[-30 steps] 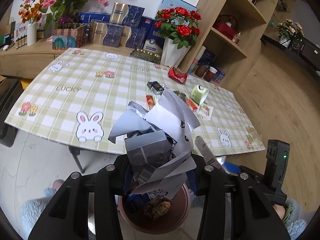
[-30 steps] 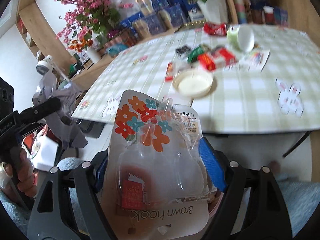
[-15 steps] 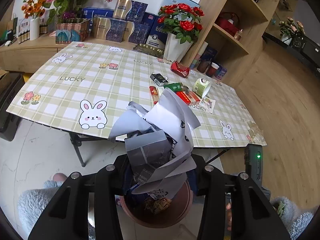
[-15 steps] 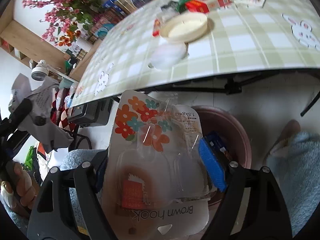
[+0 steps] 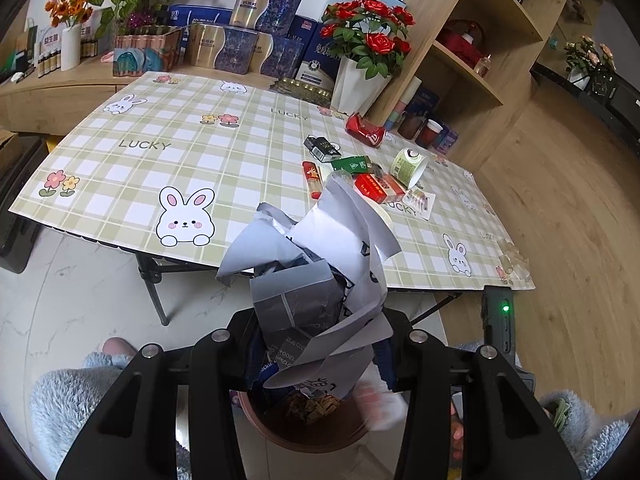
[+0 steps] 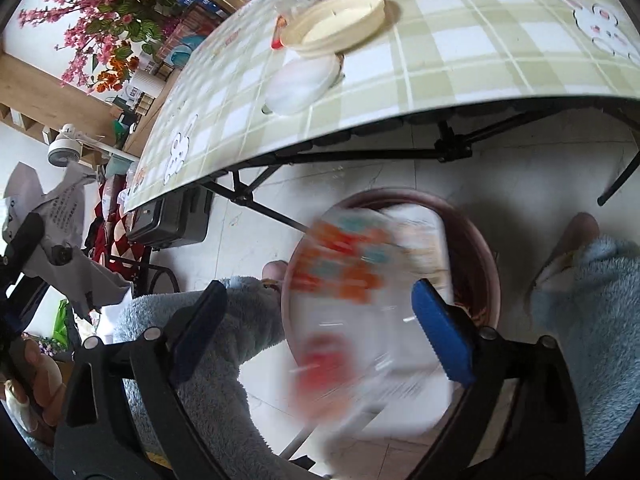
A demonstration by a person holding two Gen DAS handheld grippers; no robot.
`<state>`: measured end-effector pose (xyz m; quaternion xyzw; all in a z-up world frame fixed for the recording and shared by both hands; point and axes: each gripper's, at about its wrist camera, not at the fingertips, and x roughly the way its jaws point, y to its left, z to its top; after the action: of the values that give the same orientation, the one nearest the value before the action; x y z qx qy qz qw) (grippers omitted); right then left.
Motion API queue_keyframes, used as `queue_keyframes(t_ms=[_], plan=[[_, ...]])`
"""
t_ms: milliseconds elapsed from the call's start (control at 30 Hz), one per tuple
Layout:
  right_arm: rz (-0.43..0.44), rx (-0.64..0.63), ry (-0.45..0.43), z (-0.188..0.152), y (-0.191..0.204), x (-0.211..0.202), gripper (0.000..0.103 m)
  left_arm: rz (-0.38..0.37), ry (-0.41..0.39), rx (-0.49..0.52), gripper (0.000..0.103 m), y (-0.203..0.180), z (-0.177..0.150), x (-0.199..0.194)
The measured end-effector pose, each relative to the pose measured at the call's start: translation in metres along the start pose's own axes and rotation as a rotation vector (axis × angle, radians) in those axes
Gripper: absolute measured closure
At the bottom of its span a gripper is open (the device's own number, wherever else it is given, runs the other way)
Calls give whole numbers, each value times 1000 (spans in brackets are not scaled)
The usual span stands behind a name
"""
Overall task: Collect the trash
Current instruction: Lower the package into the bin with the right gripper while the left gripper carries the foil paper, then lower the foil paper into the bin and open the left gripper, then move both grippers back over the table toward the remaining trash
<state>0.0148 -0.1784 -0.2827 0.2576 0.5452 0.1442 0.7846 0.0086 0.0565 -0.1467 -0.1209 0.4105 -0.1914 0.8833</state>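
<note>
My left gripper (image 5: 318,340) is shut on a wad of crumpled white and grey paper (image 5: 320,256), held above a round brown bin (image 5: 320,446) on the floor. My right gripper (image 6: 320,332) hangs over the same bin (image 6: 480,264) and its jaws are opening. A flowered plastic hook package (image 6: 352,304) is between the blue pads (image 6: 440,336), blurred and free of them, dropping toward the bin. On the checked table lie a red can (image 5: 364,130), small packs (image 5: 352,164), a tape roll (image 5: 408,162) and a cream lid (image 6: 336,20).
The table edge (image 6: 360,128) and its black folding legs (image 6: 444,148) stand just beyond the bin. A person's fuzzy blue slippers (image 6: 584,304) flank the bin. Boxes, flower vases (image 5: 360,80) and a wooden shelf (image 5: 460,60) line the far side.
The right gripper sank toward the bin and its jaws spread; the hook package, gripped before, now slips out blurred. The left gripper still holds the paper in place.
</note>
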Motion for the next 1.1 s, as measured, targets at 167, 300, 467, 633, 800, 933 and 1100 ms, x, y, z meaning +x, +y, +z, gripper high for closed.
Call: queue_keyframes(t_ms=[167, 300, 467, 633, 800, 933, 1100], plan=[[-30, -41, -57, 4, 9, -12, 11, 7, 6, 10, 59, -2, -2, 3], [-102, -132, -193, 5, 24, -37, 10, 11, 17, 3, 59, -2, -4, 6], [-250, -224, -407, -1, 36, -69, 7, 28, 37, 10, 59, -4, -9, 17], [-323, -236, -525, -3, 32, -87, 6, 31, 79, 13, 58, -6, -22, 33], [-360, -181, -563, -2, 15, -96, 6, 18, 137, 1, 57, -9, -32, 51], [-369, -145, -571, -2, 5, -100, 6, 16, 176, 16, 56, -14, -36, 64], [-371, -110, -579, -1, -3, -102, 6, 6, 212, 41, 46, -22, -39, 74]])
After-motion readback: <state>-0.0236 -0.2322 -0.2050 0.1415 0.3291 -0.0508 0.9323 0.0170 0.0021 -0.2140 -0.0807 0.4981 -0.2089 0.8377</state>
